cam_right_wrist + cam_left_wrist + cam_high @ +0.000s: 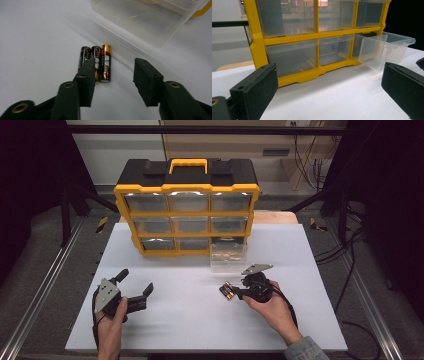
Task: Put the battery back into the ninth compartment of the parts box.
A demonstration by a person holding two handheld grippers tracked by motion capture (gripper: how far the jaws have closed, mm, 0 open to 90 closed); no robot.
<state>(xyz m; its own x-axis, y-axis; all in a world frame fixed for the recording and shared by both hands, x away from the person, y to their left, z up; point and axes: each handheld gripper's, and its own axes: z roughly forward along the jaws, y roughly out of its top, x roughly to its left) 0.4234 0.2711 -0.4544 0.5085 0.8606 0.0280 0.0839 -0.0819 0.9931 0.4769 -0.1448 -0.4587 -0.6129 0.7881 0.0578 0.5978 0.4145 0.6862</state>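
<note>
Batteries (96, 62), three AA cells, are laid side by side on the white table (200, 320), touching one another, just short of the pulled-out clear drawer (228, 254), probably so that they can be taken one at a time and dropped in. The right gripper (113, 80) is held over them with jaws apart and nothing grasped, one jaw overlapping the middle cell. The left gripper (135, 283) is rested wide open and empty, well apart. Beyond stands the yellow drawer organizer (187, 205). Label print is seen but cannot be read.
</note>
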